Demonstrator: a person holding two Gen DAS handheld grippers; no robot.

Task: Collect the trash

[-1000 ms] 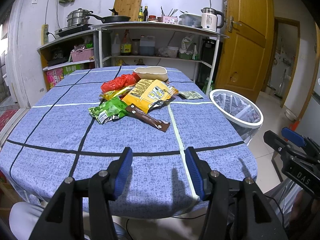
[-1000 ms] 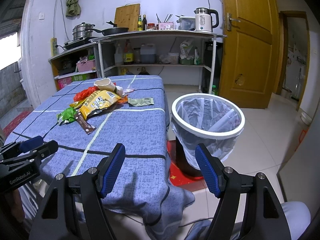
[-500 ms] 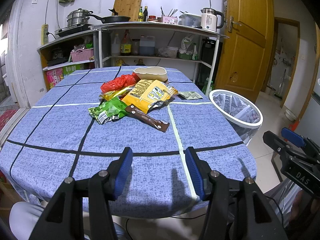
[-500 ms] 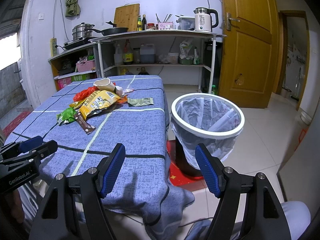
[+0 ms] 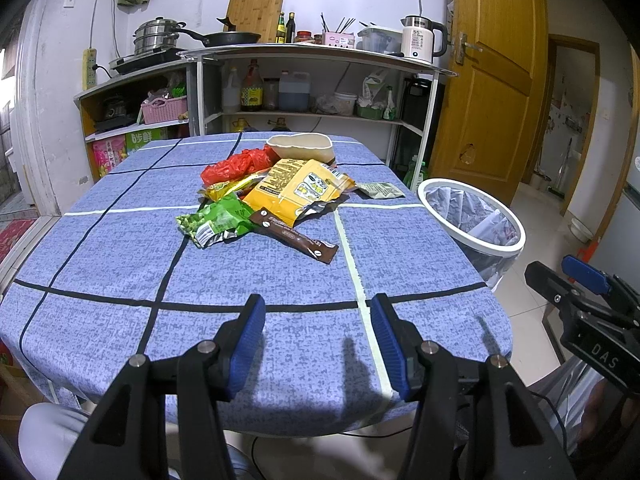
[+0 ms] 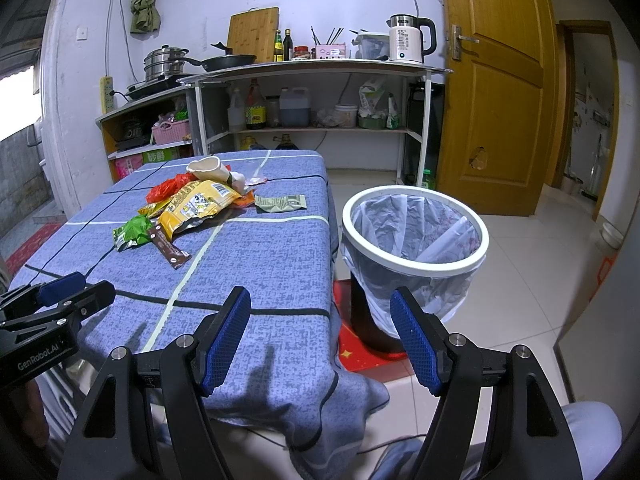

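Note:
A heap of wrappers lies mid-table: a yellow bag (image 5: 298, 190), a green packet (image 5: 218, 224), a brown stick wrapper (image 5: 298, 238), a red bag (image 5: 236, 166), a cream paper bowl (image 5: 300, 146) and a small grey-green sachet (image 5: 380, 190). The heap also shows in the right wrist view (image 6: 192, 208). A white-rimmed bin (image 6: 414, 236) with a clear liner stands on the floor right of the table. My left gripper (image 5: 318, 312) is open and empty over the table's near edge. My right gripper (image 6: 320, 304) is open and empty above the table's near right corner.
The table carries a blue checked cloth (image 5: 100, 264). Shelves with pots, bottles and a kettle (image 5: 420, 38) stand behind it. A wooden door (image 6: 492, 92) is at the right. A red mat (image 6: 360, 350) lies under the bin.

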